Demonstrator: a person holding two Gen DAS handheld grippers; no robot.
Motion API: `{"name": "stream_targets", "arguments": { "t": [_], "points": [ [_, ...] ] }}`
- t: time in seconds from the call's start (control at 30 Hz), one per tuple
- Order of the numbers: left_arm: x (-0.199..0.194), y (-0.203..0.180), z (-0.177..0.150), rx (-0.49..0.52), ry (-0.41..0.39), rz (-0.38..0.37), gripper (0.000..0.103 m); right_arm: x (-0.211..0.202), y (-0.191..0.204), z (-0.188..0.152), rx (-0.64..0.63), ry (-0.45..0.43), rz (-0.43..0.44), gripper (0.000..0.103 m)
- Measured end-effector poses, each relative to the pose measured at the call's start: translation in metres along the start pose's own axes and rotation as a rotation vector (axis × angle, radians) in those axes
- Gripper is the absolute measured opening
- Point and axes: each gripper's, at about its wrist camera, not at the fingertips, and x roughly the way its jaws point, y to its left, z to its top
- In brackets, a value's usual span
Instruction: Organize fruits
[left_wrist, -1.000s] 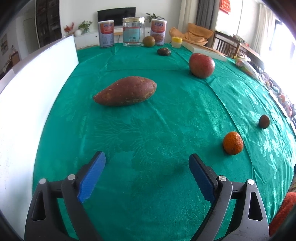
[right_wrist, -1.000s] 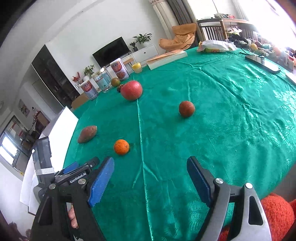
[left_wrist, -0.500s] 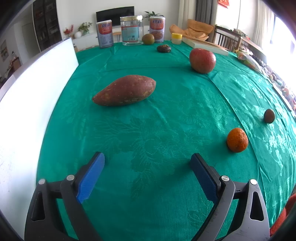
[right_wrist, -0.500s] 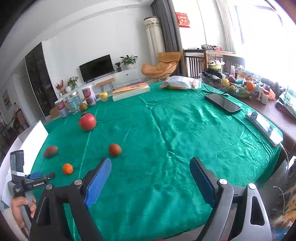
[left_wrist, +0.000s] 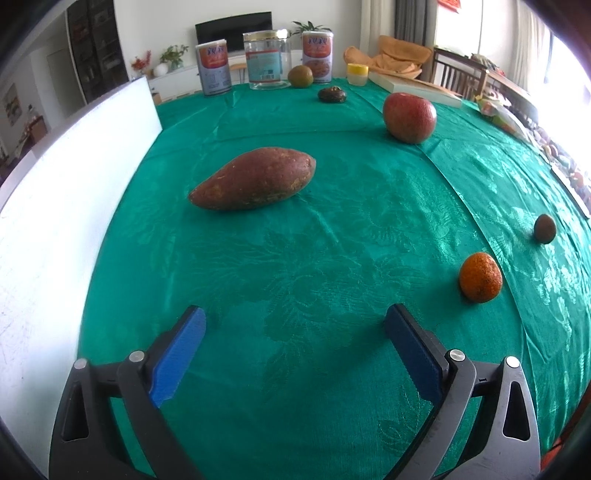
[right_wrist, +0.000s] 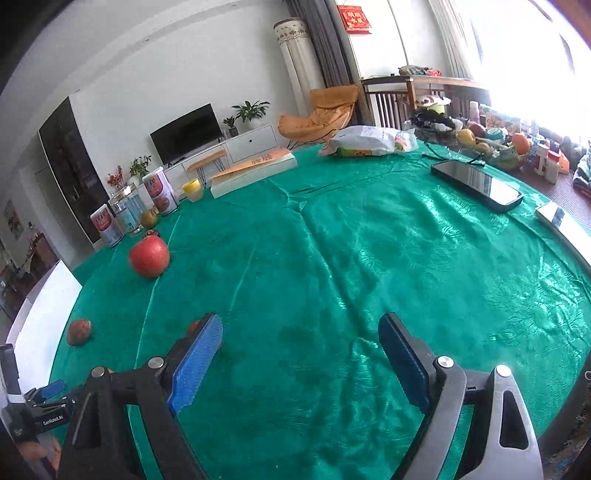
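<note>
Fruits lay scattered on the green desk (left_wrist: 332, 369), orange (left_wrist: 480, 277), apple (left_wrist: 409, 117) and sweet potato (left_wrist: 255, 178) well apart, so sorting seemed unstarted, both left gripper (left_wrist: 293, 338) and right gripper (right_wrist: 299, 345) jaws wide open, empty.

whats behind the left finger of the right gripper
A reddish round fruit peeks out at the fingertip; most of it is hidden by the blue pad. The green tablecloth lies around it.
</note>
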Motion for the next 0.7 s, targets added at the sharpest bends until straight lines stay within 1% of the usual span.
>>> {"name": "stream_targets", "arguments": {
  "t": [0.1, 0.2, 0.27, 0.33, 0.43, 0.5, 0.6, 0.67, 0.7],
  "points": [
    [0.000, 0.001, 0.001, -0.003, 0.002, 0.001, 0.100, 0.001, 0.006, 0.006, -0.010, 0.028, -0.001, 0.086],
    [0.001, 0.001, 0.001, -0.012, 0.009, 0.007, 0.102, 0.005, 0.013, 0.012, -0.069, 0.121, -0.013, 0.086],
    [0.002, 0.001, 0.001, -0.014, 0.010, 0.008, 0.102, 0.004, 0.012, 0.018, -0.111, 0.186, 0.005, 0.086],
    [0.001, 0.001, 0.001, -0.015, 0.010, 0.010, 0.102, 0.004, 0.011, 0.028, -0.188, 0.252, 0.031, 0.086],
    [0.000, 0.000, 0.000, -0.018, 0.010, 0.023, 0.102, 0.001, 0.004, 0.047, -0.359, 0.328, 0.060, 0.086],
    [-0.002, -0.004, 0.000, -0.005, 0.002, 0.055, 0.102, -0.002, -0.001, 0.063, -0.484, 0.349, 0.061, 0.086],
    [-0.007, -0.020, -0.002, 0.067, -0.037, 0.147, 0.102, -0.010, -0.007, 0.086, -0.644, 0.341, 0.047, 0.086],
    [-0.009, -0.025, -0.003, 0.092, -0.049, 0.180, 0.102, -0.015, -0.016, 0.095, -0.697, 0.330, 0.011, 0.086],
    [-0.009, -0.024, -0.003, 0.092, -0.049, 0.180, 0.102, -0.018, -0.023, 0.096, -0.698, 0.329, -0.022, 0.086]
  ]
}}
